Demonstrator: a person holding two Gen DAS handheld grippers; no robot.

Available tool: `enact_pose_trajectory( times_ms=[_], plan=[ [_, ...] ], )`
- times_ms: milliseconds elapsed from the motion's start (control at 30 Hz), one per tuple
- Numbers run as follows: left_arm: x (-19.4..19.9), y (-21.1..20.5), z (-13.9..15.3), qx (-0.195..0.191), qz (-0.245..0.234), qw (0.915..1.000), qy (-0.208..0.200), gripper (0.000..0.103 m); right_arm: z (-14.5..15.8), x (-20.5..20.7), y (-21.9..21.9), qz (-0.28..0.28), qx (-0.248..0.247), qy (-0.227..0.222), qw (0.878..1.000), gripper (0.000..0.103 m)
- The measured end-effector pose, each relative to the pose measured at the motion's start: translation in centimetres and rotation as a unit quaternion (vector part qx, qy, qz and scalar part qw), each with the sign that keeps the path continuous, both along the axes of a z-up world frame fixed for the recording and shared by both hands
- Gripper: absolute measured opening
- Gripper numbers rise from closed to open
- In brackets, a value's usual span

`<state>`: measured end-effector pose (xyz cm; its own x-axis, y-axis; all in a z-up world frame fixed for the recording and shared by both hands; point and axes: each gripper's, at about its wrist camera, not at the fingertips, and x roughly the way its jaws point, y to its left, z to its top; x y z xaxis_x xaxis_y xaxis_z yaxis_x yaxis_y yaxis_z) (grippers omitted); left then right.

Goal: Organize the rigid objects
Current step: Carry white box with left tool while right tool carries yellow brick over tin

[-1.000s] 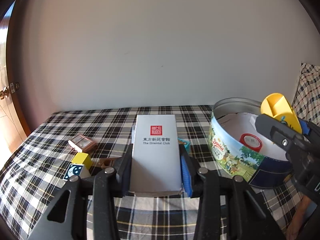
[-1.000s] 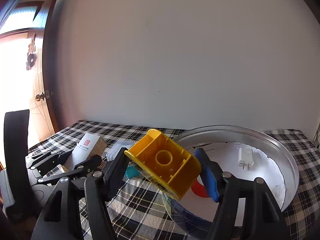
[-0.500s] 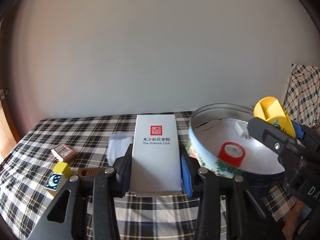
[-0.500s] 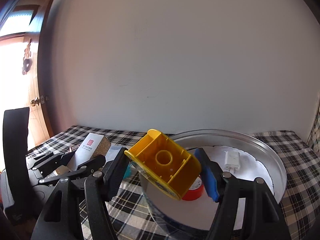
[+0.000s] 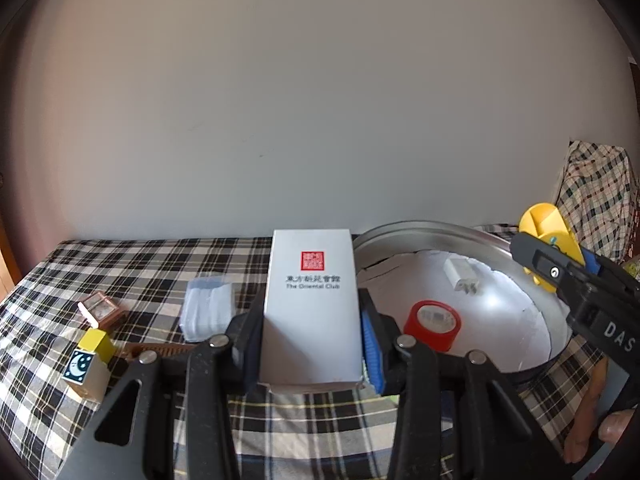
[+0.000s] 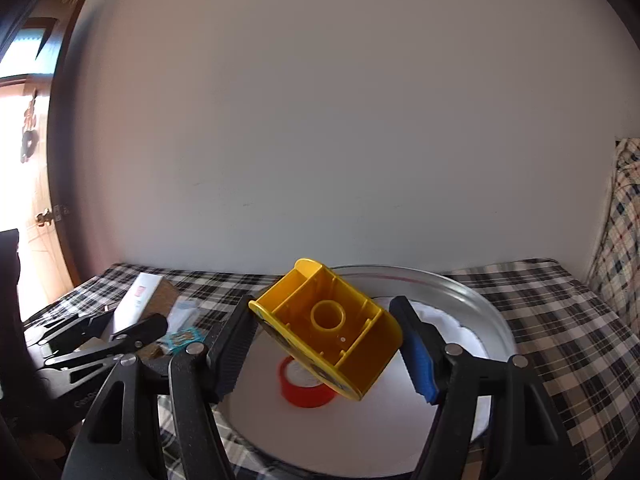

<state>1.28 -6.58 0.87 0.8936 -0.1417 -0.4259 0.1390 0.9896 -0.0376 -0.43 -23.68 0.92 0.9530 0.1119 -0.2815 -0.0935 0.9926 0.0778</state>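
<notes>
My left gripper (image 5: 310,344) is shut on a tall white box (image 5: 311,304) with a red seal, held just left of the round metal tin (image 5: 520,240). My right gripper (image 6: 326,344) is shut on a hollow yellow toy block (image 6: 328,328), held tilted above the tin (image 6: 480,300). That block also shows in the left wrist view (image 5: 546,224). Inside the tin lie a red tape roll (image 5: 432,324) and a white charger plug (image 5: 460,276). The left gripper and white box show at the left of the right wrist view (image 6: 138,308).
On the plaid bed cover (image 5: 140,264) lie a clear plastic packet (image 5: 208,312), a small brown box (image 5: 98,312), a yellow-topped moon block (image 5: 88,364) and a brown comb (image 5: 160,348). A teal card (image 6: 184,338) lies near the tin. A plaid pillow (image 5: 596,200) is at right; a wall behind.
Both grippers have risen and moved toward the tin with their loads. The tin's inside, with the tape roll and plug, now shows more fully in the left wrist view.
</notes>
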Motion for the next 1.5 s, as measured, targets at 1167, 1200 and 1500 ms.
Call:
enact_pose_trajectory(
  times_ms=[1167, 1200, 1500],
  plan=[
    [2.6, -11.0, 0.7, 0.014, -0.08, 0.9967, -0.002, 0.04, 1.4, 0.1, -5.7, -0.116, -0.012, 0.011, 0.993, 0.07],
    [2.6, -11.2, 0.6, 0.015, -0.082, 0.9965, -0.001, 0.04, 1.3, 0.3, -5.8, -0.119, -0.016, 0.012, 0.993, 0.07],
    [3.4, -13.0, 0.2, 0.015, -0.09, 0.9958, 0.007, 0.04, 0.6, 1.8, -7.0, -0.136, -0.034, 0.033, 0.99, 0.07]
  ],
)
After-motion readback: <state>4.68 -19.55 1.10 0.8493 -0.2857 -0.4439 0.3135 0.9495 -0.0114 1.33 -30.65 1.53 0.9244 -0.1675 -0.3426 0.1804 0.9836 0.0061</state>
